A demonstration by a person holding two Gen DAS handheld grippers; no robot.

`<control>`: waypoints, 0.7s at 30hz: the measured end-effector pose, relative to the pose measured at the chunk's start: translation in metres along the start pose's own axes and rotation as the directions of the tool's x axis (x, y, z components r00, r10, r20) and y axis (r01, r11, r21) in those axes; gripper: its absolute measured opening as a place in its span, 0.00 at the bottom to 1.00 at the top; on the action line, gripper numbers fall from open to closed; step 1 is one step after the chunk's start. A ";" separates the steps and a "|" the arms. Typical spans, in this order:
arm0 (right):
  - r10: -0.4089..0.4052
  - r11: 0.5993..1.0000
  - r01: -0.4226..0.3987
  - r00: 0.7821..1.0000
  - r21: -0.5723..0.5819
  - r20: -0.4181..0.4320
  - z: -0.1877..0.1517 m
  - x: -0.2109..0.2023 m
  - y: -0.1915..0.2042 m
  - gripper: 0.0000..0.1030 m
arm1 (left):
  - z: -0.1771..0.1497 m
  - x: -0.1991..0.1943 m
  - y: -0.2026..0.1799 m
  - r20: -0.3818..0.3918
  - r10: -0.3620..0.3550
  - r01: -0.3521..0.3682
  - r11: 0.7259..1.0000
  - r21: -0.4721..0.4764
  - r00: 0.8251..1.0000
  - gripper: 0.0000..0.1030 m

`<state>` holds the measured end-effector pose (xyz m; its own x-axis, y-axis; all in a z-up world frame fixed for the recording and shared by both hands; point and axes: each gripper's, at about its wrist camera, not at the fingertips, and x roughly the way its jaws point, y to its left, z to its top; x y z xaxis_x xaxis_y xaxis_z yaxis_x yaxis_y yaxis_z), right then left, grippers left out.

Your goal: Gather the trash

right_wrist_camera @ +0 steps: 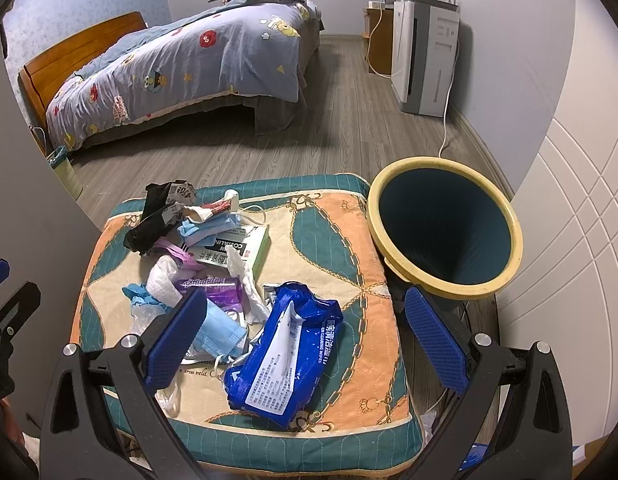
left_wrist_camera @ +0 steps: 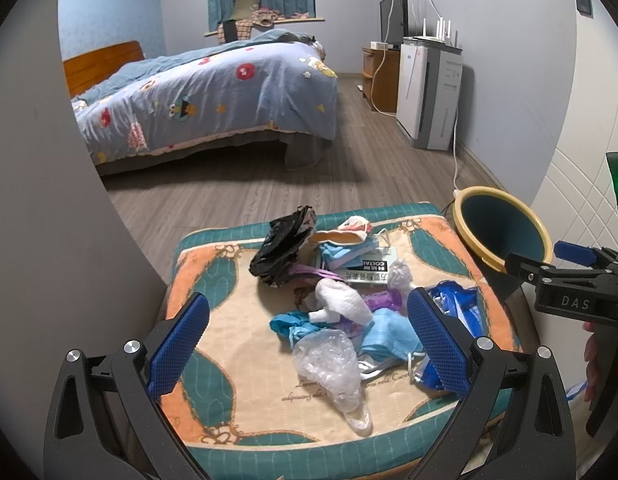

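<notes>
**Both tongs open over a cushion strewn with rubbish**

At the bottom of the left wrist view, the left gripper [left_wrist_camera: 309, 344] has its blue pads wide apart and holds nothing. Between them, low in the frame, lie a clear plastic bag [left_wrist_camera: 331, 368], a blue face mask [left_wrist_camera: 389, 338] and a wad of white tissue [left_wrist_camera: 343, 300], all resting on the patterned cushion [left_wrist_camera: 237, 344]. The right gripper [right_wrist_camera: 305, 342] fills the bottom of the right wrist view, its pads also spread and empty. Just past them, in the lower middle of that frame, a blue wipes packet [right_wrist_camera: 287, 354] lies flat on the cushion, its white label flap peeled back.

Further up the pile, near the centre of both frames, sit a purple wrapper [right_wrist_camera: 219, 288], a white and green box [right_wrist_camera: 233, 250] with black lettering, and more blue masks. A crumpled black bag [left_wrist_camera: 283, 250] lies at the far left of the heap, by the cushion's far edge.

At the middle right of both views a dark bin [right_wrist_camera: 445, 232] with a yellow rim stands just beside the cushion, tilted so its mouth faces the cameras; nothing shows inside it.

Beyond, in the upper part of each frame, a bed [left_wrist_camera: 213, 100] with a blue cartoon quilt stands on grey wood flooring, and a white appliance [left_wrist_camera: 427, 92] stands against the right wall
</notes>
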<state>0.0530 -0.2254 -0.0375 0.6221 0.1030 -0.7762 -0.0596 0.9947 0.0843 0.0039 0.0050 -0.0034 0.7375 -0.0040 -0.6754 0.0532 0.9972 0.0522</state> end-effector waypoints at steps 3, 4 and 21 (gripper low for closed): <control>0.000 1.000 0.000 1.000 -0.001 -0.001 0.000 0.000 0.000 0.95 | -0.004 0.005 0.000 0.000 0.002 -0.002 1.000 0.001 1.000 0.95; 0.000 1.000 0.000 1.000 0.000 0.000 0.001 0.000 0.000 0.95 | -0.004 0.005 0.000 0.000 0.000 0.000 1.000 -0.001 1.000 0.95; 0.000 1.000 0.000 1.000 0.000 -0.002 0.002 0.000 0.000 0.95 | -0.002 -0.001 -0.008 0.013 -0.024 0.024 1.000 -0.004 1.000 0.95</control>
<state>0.0542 -0.2254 -0.0365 0.6203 0.1027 -0.7776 -0.0594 0.9947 0.0839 0.0010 -0.0032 -0.0047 0.7445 -0.0287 -0.6671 0.0683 0.9971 0.0334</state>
